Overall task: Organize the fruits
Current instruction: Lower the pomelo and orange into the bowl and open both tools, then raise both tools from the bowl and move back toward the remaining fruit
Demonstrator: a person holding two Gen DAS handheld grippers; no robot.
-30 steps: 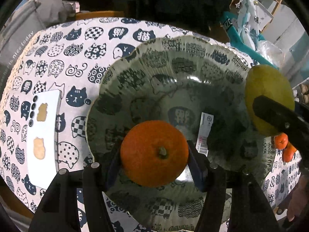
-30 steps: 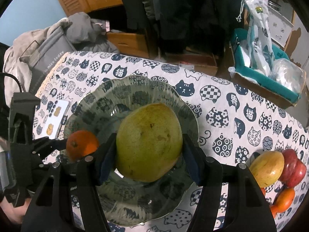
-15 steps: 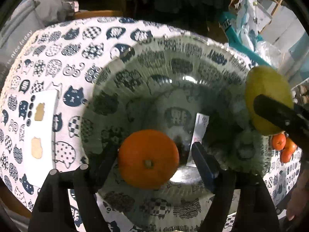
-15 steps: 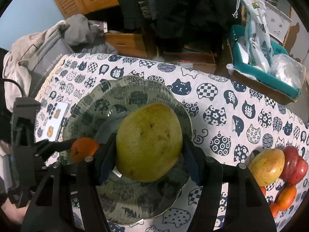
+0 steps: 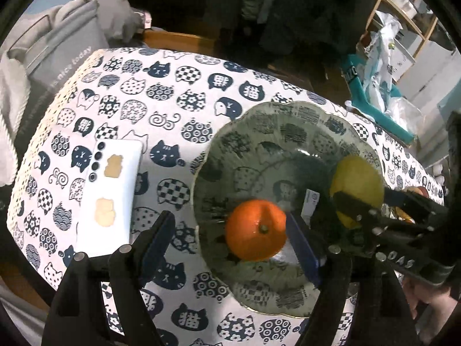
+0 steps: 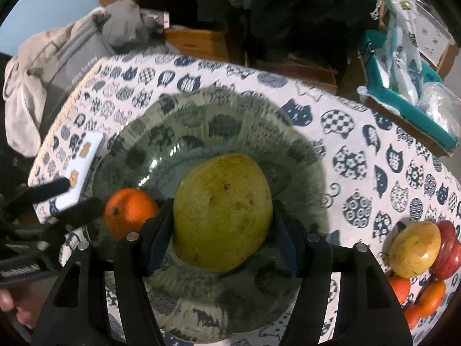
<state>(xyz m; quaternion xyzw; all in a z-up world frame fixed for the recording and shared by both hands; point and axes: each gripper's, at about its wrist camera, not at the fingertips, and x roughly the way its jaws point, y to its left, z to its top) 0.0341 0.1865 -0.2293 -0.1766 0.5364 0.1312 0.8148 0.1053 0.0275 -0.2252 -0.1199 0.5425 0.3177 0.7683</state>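
A glass plate [image 5: 288, 132] with a scalloped rim stands on the cat-print tablecloth. An orange [image 5: 256, 230] lies in its near left part, also in the right wrist view [image 6: 129, 213]. My left gripper [image 5: 230, 236] is open, its right finger beside the orange, its left finger outside the rim. My right gripper [image 6: 222, 236] is shut on a yellow-green mango [image 6: 223, 210] held low over the plate [image 6: 201, 115]. The mango also shows in the left wrist view [image 5: 357, 184].
A white phone [image 5: 111, 196] lies left of the plate. More fruit lies at the right: a yellow mango [image 6: 415, 249], a red apple [image 6: 446, 245] and small oranges [image 6: 429, 297]. A teal box [image 6: 409, 106] and grey clothes [image 5: 57, 43] stand beyond the table.
My left gripper has opened, let go of the orange in the plate and drawn back to the left. My right gripper has brought the mango down toward the plate.
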